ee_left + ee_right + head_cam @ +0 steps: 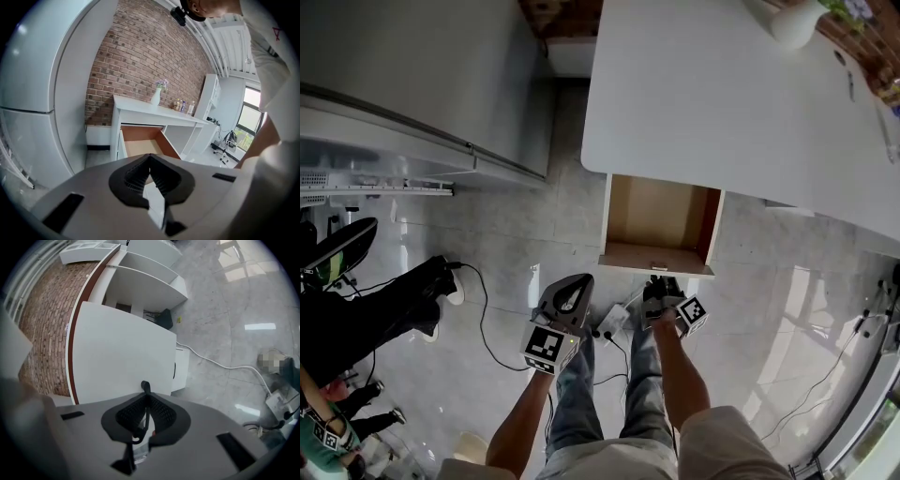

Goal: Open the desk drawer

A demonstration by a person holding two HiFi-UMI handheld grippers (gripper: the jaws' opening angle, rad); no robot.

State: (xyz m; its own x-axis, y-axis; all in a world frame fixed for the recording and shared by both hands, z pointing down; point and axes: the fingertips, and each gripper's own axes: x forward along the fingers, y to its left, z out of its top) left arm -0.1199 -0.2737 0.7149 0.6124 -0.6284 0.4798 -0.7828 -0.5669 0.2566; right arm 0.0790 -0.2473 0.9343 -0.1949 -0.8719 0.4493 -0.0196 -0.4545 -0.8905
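Pinching the thin dark handle (pixel 145 386) between closed jaws, a sensible hold, the right gripper (pixel 146 414) faces the drawer (pixel 661 214), open just ahead and probably light and free-sliding; the left gripper (pixel 151 174) is closed on nothing.

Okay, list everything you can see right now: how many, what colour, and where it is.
desk: one, white, upper right of the head view
drawer: one, white front, brown inside, pulled out of the desk
drawer handle: one, black, on the drawer front
vase: one, white, far edge of the desk
fridge-like cabinet: one, pale grey, upper left
brick wall: one, red-brown, behind the desk
cables: several, mostly black, on the floor
power strip: one, white, on the floor between the grippers
bystander: one, dark trousers, left edge
left gripper: grey, jaws together, empty
right gripper: grey, jaws closed on the drawer handle
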